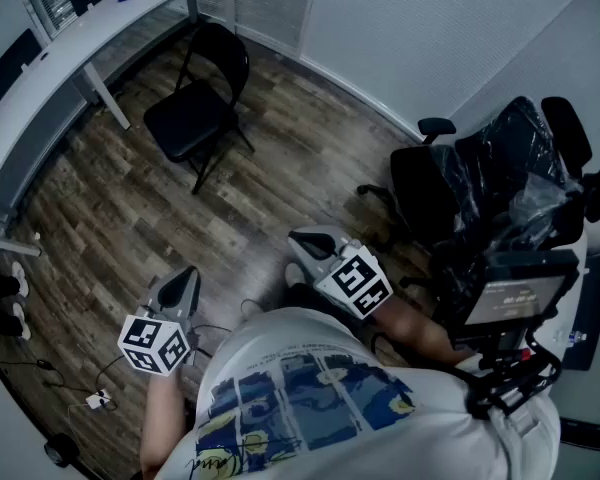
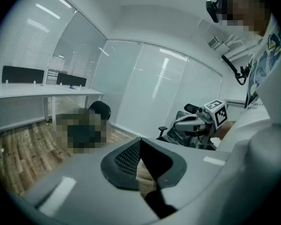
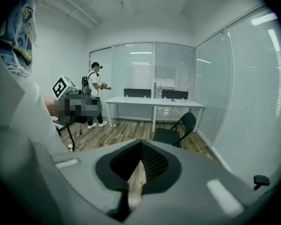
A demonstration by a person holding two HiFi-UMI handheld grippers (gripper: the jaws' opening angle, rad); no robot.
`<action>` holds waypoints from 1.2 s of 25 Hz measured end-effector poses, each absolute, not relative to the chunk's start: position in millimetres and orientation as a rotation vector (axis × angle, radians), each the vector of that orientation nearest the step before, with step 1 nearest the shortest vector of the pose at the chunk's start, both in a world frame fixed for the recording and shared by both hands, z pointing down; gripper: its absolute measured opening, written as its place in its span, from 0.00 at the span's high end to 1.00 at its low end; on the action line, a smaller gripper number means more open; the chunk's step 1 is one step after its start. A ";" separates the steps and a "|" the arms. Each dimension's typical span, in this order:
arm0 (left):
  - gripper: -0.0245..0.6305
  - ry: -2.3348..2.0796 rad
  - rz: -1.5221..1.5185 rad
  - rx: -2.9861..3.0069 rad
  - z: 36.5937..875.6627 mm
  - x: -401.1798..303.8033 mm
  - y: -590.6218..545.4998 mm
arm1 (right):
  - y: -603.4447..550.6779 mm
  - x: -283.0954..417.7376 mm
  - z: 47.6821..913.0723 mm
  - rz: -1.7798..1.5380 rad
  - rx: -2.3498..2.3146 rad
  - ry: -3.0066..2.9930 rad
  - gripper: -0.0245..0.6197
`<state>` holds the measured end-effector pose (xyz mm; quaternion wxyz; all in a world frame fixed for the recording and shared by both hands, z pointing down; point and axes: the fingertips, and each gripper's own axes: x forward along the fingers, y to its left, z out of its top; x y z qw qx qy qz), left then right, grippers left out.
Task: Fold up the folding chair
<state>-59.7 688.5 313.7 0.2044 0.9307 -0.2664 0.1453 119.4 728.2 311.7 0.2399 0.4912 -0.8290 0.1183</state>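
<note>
The black folding chair [image 1: 195, 108] stands unfolded on the wooden floor at the far left, beside the white desk's leg. It also shows in the right gripper view as the folding chair [image 3: 175, 132], and partly under a mosaic patch in the left gripper view [image 2: 100, 109]. My left gripper [image 1: 187, 276] is held low at the left, well short of the chair, its jaws shut with nothing between them [image 2: 141, 143]. The right gripper [image 1: 302, 236] sits at centre, also far from the chair, shut and empty [image 3: 141, 146].
A long white desk [image 1: 100, 28] runs along the far left wall. A plastic-wrapped black office chair [image 1: 480, 183] and a stand with a screen [image 1: 515, 298] are at the right. Cables [image 1: 95, 398] lie on the floor at the near left. Another person [image 3: 94, 95] stands at the far side.
</note>
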 end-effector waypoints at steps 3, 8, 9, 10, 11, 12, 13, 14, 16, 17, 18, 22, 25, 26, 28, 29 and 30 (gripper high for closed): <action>0.96 -0.752 0.399 2.591 313.9 -60.3 686.4 | 726.7 117.1 310.3 0.316 1.328 -2.279 0.96; 0.96 -0.758 0.394 2.589 315.6 -60.9 685.3 | 726.0 112.3 309.4 0.311 1.304 -2.295 0.96; 0.96 -0.761 0.394 2.587 316.6 -61.6 685.5 | 726.3 110.6 309.5 0.312 1.295 -2.301 0.96; 0.96 -0.766 0.393 2.586 317.2 -62.2 685.5 | 726.2 109.0 309.4 0.314 1.284 -2.310 0.96; 0.96 -0.770 0.392 2.585 317.5 -62.0 685.2 | 725.7 108.1 309.2 0.315 1.272 -2.318 0.96; 0.96 -0.774 0.392 2.586 317.4 -60.2 684.6 | 724.8 108.6 309.2 0.316 1.258 -2.324 0.96; 0.96 -0.777 0.393 2.585 317.2 -56.5 683.5 | 723.6 111.0 309.7 0.317 1.241 -2.328 0.96; 0.96 -0.779 0.396 2.584 317.1 -51.0 681.7 | 721.8 115.5 310.7 0.317 1.228 -2.328 0.96; 0.96 -0.782 0.404 2.577 318.0 -37.1 676.3 | 716.1 129.9 313.3 0.323 1.219 -2.325 0.95; 0.96 -0.787 0.410 2.571 318.9 -30.3 673.4 | 712.6 138.0 314.4 0.328 1.221 -2.326 0.95; 0.96 -0.794 0.414 2.565 320.1 -24.5 670.8 | 709.0 144.5 315.0 0.331 1.221 -2.331 0.94; 0.95 -0.845 0.427 2.535 322.5 -9.9 661.1 | 691.7 161.3 316.7 0.335 1.185 -2.362 0.93; 0.95 -0.865 0.435 2.517 320.5 10.8 647.1 | 673.2 184.6 315.2 0.343 1.176 -2.372 0.93; 0.96 -0.869 0.433 2.513 320.1 18.0 642.7 | 668.0 192.5 314.8 0.345 1.179 -2.371 0.92; 0.95 -0.890 0.424 2.508 318.8 28.3 635.7 | 658.0 204.5 314.7 0.341 1.181 -2.375 0.91; 0.95 -0.906 0.418 2.507 317.8 32.4 632.5 | 653.1 209.4 314.8 0.337 1.178 -2.380 0.89; 0.95 -0.920 0.412 2.507 316.8 36.7 629.2 | 648.6 214.3 314.9 0.334 1.174 -2.386 0.89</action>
